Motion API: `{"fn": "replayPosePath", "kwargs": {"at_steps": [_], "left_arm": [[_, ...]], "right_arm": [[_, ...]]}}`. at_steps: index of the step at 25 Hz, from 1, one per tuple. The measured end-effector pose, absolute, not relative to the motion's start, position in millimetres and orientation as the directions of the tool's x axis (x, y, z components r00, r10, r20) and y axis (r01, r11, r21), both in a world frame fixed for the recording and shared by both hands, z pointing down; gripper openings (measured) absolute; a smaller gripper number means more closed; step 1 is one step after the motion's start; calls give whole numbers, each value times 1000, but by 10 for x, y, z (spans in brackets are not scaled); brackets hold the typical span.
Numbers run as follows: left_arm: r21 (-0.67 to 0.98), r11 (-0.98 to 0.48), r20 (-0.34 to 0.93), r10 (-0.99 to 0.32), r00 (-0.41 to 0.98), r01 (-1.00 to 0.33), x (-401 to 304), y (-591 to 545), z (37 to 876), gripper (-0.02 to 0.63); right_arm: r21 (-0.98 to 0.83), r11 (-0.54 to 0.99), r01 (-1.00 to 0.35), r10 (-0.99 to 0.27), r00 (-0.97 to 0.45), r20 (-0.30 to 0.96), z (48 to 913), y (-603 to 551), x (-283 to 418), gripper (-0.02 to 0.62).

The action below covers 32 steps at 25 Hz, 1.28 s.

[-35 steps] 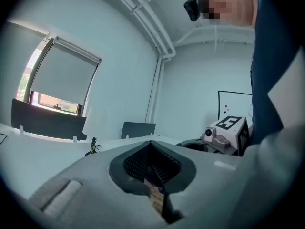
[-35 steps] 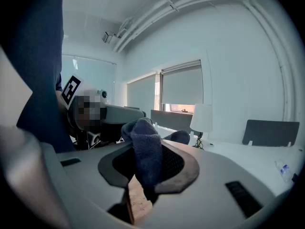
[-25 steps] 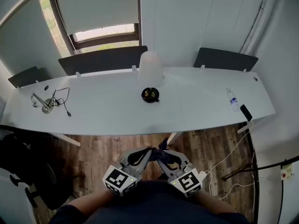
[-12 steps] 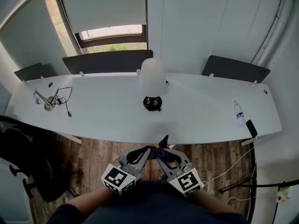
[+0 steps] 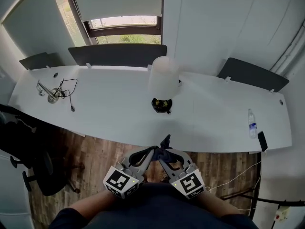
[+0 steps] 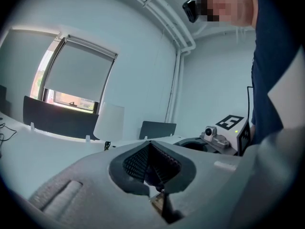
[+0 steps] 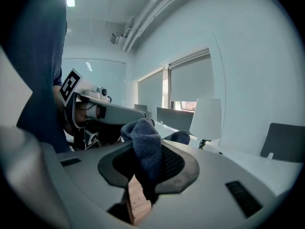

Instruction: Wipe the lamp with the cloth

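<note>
Clamping the cloth [image 7: 145, 140] ready for wiping, the right gripper [image 5: 163, 152] hangs short of the desk's [image 5: 105, 120] near edge; the left gripper [image 5: 150, 151] is closed, empty; the lamp [image 5: 163, 76] is well apart.

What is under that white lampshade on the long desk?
Under the shade a dark round base rests on the white desk. Whatever joins the base to the shade, and any bulb, cannot be seen, because the shade covers them from above.

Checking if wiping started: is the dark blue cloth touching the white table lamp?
Apart. Head view: dark blue cloth over the floor, white table lamp back on the desk.
</note>
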<state>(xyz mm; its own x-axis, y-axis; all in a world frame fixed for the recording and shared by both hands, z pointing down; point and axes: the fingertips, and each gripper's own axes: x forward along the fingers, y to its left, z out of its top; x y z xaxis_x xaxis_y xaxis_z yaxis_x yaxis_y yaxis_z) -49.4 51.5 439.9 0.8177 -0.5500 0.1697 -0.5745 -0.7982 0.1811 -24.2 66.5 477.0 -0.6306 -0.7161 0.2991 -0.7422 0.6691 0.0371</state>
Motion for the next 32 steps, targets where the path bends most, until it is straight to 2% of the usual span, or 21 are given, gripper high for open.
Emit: {"fn": "replayPosePath", "kwargs": {"at_steps": [12,17,24,32], "left_arm": [[170,-890,72,-418,906,-424,-736,-201,4119,6],[173,-906,77,-378,923,-386,-799,-418,4147,6],[155,-890,79,-422,903,-430,-699,-654,4097,6],[164,-850,79,-494,866,-500,-557,-806,4110,6]], "right_arm": [[173,554,-814,-814,-487,317,4473,-34,-495,104],[191,520,-833,-835,-448,319,4446,-247,-566,104],[184,547,-817,-822,-482,304,4417,-469,-459,104],[285,546,-787,-831,-469,298,4298,-853,-73,104]]}}
